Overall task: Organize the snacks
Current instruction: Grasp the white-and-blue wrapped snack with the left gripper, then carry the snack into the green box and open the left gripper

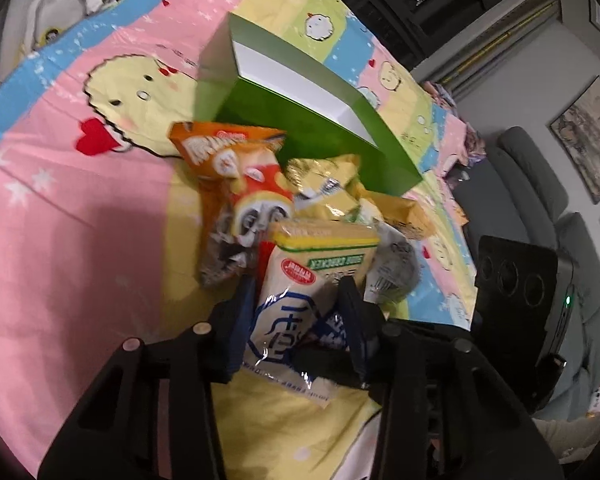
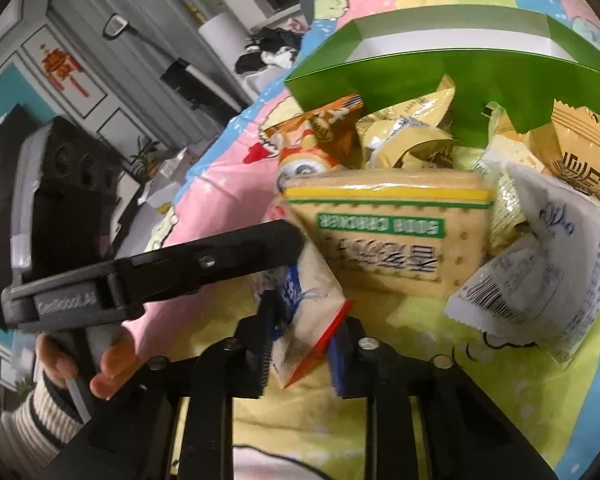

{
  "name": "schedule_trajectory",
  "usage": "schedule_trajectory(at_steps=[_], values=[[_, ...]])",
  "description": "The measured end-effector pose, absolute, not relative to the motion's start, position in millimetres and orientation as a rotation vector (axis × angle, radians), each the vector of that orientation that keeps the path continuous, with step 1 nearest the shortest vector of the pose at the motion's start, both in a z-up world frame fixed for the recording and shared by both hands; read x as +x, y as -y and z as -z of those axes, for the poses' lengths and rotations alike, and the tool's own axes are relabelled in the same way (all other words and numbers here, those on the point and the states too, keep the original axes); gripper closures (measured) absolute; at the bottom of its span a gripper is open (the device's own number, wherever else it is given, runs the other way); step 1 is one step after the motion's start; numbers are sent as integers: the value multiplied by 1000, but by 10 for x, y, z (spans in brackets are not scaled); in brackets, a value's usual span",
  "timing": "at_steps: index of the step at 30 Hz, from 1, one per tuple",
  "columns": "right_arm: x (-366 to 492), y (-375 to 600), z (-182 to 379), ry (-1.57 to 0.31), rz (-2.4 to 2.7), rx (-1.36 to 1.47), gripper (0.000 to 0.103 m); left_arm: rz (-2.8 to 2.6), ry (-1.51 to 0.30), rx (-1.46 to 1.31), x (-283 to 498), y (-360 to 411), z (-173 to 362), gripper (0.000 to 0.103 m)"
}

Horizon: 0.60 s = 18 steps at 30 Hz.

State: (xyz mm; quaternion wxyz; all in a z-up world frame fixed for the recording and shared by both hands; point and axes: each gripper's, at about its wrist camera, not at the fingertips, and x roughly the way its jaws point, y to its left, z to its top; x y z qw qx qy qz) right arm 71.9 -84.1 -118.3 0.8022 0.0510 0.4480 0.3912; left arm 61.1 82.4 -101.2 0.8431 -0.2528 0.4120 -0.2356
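A soda cracker pack [image 1: 300, 292], cream with a yellow band and green label, is held between both grippers. My left gripper [image 1: 298, 308] is shut on its lower end. My right gripper [image 2: 304, 340] is shut on a corner of the same pack [image 2: 384, 232]. The left gripper's black body [image 2: 148, 276] reaches in from the left in the right wrist view. Behind the pack lies a pile of snacks: an orange bag [image 1: 228, 156], yellow packets [image 1: 328, 192], a white packet [image 2: 540, 272]. An open green box [image 1: 300, 112] with a white inside stands beyond the pile.
All lies on a pink, yellow and blue cartoon bedsheet [image 1: 80, 220]. A black speaker-like box [image 1: 516, 280] and a grey sofa [image 1: 540, 184] stand to the right. Grey cabinet doors [image 2: 112, 60] rise at the left in the right wrist view.
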Motion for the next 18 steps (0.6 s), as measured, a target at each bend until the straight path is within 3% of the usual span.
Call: schedule_trajectory(at_steps=[8,18], values=[[545,998,1085,-935,-852,89,85,529,-862,-571,434,-701,934,65],[359,1163,678,-808,-860,49,85,561,-775,-505,329,-471,433,65]])
